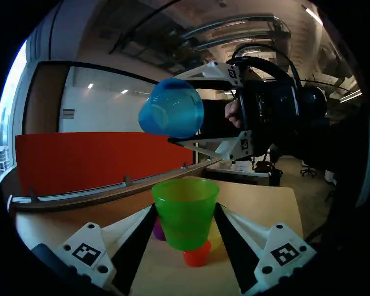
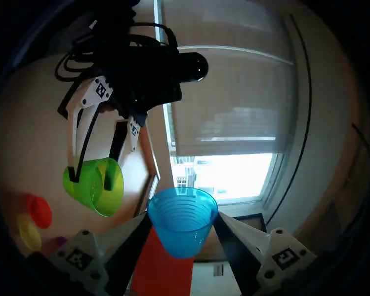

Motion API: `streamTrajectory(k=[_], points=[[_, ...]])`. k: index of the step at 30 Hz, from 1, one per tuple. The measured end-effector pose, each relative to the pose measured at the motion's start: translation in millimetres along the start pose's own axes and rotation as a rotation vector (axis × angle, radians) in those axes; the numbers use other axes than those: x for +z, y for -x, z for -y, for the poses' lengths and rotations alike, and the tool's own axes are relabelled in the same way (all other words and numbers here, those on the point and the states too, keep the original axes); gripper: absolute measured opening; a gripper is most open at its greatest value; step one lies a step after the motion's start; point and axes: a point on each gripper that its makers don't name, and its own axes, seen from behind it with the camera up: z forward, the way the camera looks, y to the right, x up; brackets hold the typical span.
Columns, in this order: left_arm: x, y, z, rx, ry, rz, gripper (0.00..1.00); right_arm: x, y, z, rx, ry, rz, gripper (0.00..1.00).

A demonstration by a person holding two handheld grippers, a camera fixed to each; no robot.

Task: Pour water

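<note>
Two translucent plastic cups hang in open air above the pale wooden table (image 1: 264, 202): the green cup (image 1: 185, 222) pinched between the fingers of the left gripper (image 1: 185, 208), the tilted blue cup (image 1: 171, 108) clamped higher between the fingers of the right gripper (image 2: 183, 217). Beyond the table's far edge stands a red partition (image 1: 86, 163). Below, a small red cup (image 1: 196, 256), yellow cup (image 1: 215, 240) and purple cup (image 1: 158, 231) are partly hidden.

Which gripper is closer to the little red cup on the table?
Left. The left gripper holds the green cup right by the red cup; the right gripper is higher up and farther off, holding the tilted blue cup.
</note>
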Motion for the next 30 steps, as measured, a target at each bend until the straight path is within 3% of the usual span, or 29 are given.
streamTrajectory(k=[11, 30], points=[[-2.7, -2.7, 0.4, 0.005, -0.004, -0.001, 0.82, -3.5, -0.5, -3.5, 0.138, 0.029, -0.012, 0.89], [-5.1, -3.4, 4.4, 0.015, -0.015, 0.008, 0.82, -14.3, 13.9, -0.4, 0.549, 0.056, -0.031, 0.90]])
